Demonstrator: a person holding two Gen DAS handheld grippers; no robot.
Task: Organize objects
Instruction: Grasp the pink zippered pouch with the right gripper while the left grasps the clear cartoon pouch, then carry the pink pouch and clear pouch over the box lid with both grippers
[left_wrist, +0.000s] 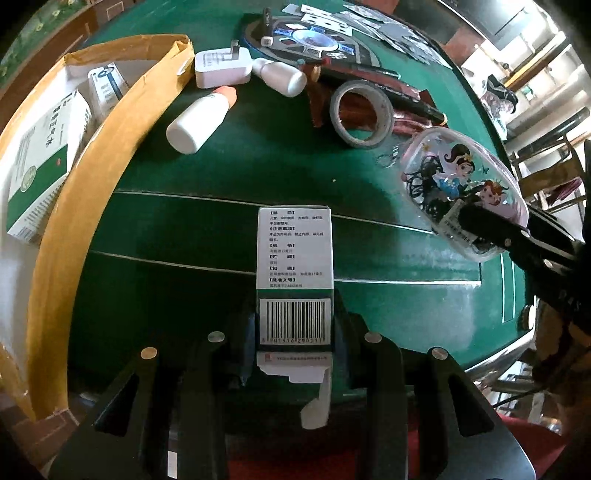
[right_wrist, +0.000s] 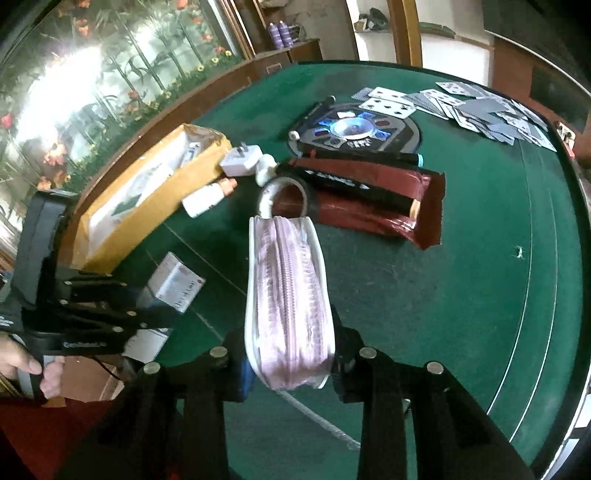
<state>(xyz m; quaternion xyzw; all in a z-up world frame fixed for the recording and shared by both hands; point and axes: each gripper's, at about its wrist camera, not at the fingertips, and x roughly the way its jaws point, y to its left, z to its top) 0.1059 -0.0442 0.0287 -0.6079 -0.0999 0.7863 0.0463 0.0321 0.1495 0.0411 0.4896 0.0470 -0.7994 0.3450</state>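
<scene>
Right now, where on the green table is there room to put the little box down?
Bare felt lies in front of the held medicine box, between the cardboard box and the cartoon pouch. More lies right of the red bag. It is crowded around the tape roll, bottles and charger.

Your left wrist camera looked steeply down along its fingers, close over the green table (left_wrist: 207, 177). Your right one looked down less steeply from the opposite side. Both caught the tape roll (left_wrist: 361, 113) and the cardboard box (right_wrist: 147, 206) at frame left.
</scene>
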